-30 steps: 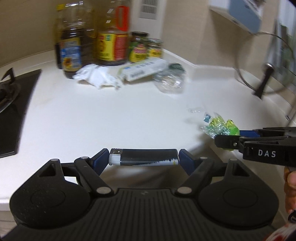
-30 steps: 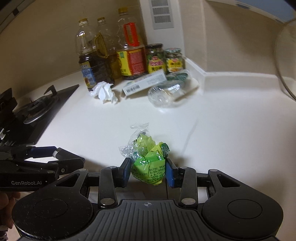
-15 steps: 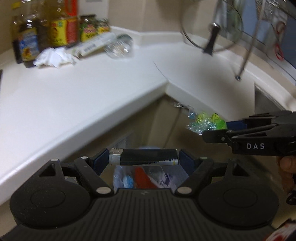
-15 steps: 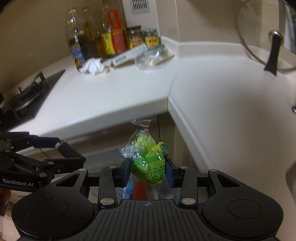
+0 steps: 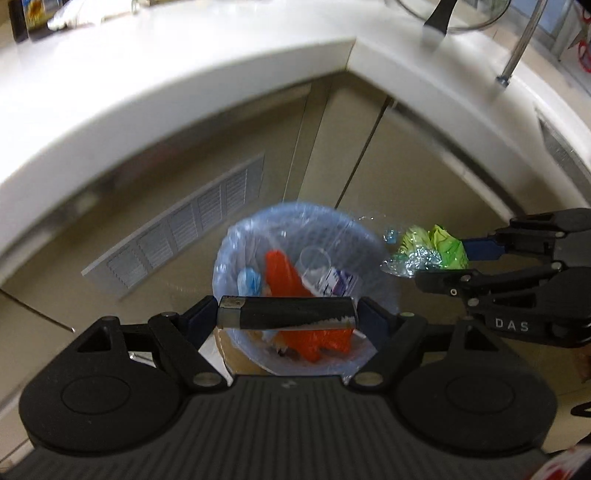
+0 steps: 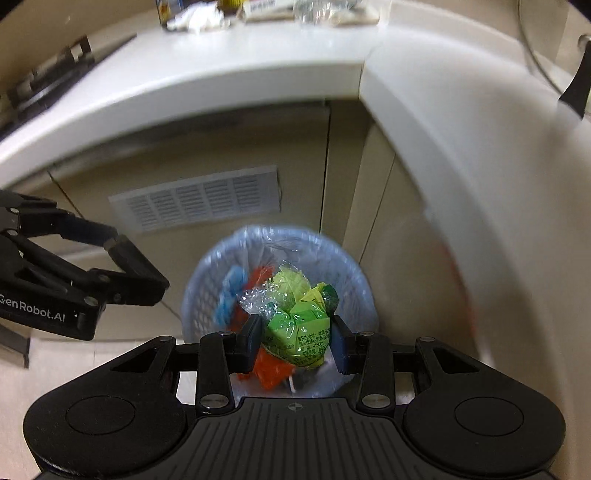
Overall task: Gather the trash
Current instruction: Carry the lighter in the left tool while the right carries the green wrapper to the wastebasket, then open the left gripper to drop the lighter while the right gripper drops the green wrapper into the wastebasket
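- The left gripper (image 5: 287, 318) clamps a dark tube-shaped piece of trash (image 5: 286, 318) end to end across its fairly wide jaws, the piece lying crosswise with a silvery cap at its left end.
- The right gripper (image 6: 297, 334) is closed partway on a crumpled green wrapper (image 6: 297, 325), whose clear crinkled plastic sticks up above the pads.
- Both grippers point steeply down over a pale blue trash basket (image 5: 384, 291) lined with a clear bag, standing on the floor at the inner corner of the cabinets.
- The basket already holds an orange bag (image 5: 284, 273), a blue scrap (image 5: 249, 280) and a clear cup with a label (image 5: 325, 277).
- In the left wrist view the right gripper comes in from the right, its wrapper at the basket's right rim.
- The white surface (image 6: 258, 55) curves above, with crumpled paper (image 6: 195, 20) and bottles at its far edge.
- A stove (image 6: 44, 81) sits at the left.
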`<action>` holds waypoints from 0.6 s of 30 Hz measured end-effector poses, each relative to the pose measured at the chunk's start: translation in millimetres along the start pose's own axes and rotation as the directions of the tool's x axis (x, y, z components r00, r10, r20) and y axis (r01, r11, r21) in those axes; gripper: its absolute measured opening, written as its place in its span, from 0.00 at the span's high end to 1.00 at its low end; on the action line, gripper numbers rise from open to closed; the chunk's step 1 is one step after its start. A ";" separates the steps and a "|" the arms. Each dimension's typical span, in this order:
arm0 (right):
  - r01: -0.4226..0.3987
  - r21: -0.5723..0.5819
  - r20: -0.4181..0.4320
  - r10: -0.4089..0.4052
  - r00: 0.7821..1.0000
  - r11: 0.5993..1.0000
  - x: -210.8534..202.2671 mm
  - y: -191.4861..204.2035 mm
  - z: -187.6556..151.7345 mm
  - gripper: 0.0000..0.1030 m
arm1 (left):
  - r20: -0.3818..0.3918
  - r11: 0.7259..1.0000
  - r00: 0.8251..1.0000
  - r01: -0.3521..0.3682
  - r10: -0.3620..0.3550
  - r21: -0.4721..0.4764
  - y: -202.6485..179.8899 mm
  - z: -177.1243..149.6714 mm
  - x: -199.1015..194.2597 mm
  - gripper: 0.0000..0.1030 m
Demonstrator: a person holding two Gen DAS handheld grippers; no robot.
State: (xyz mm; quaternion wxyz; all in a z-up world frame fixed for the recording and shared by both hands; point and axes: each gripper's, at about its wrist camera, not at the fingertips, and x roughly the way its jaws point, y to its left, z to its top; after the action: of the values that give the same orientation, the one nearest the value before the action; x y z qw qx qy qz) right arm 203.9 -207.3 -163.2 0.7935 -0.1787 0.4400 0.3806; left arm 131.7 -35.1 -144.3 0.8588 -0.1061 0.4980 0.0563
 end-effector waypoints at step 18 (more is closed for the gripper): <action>-0.011 0.064 -0.123 0.018 0.992 0.998 82.1 -25.9 -11.7 0.62 | -0.089 0.995 0.996 0.006 0.003 0.096 2.3 -10.7 73.5 0.22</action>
State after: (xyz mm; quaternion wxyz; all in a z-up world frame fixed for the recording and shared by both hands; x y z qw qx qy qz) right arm 243.6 -194.5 -239.5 0.7672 -0.1734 0.5014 0.3604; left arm 158.8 -36.0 -213.5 0.8399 -0.0673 0.5379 0.0269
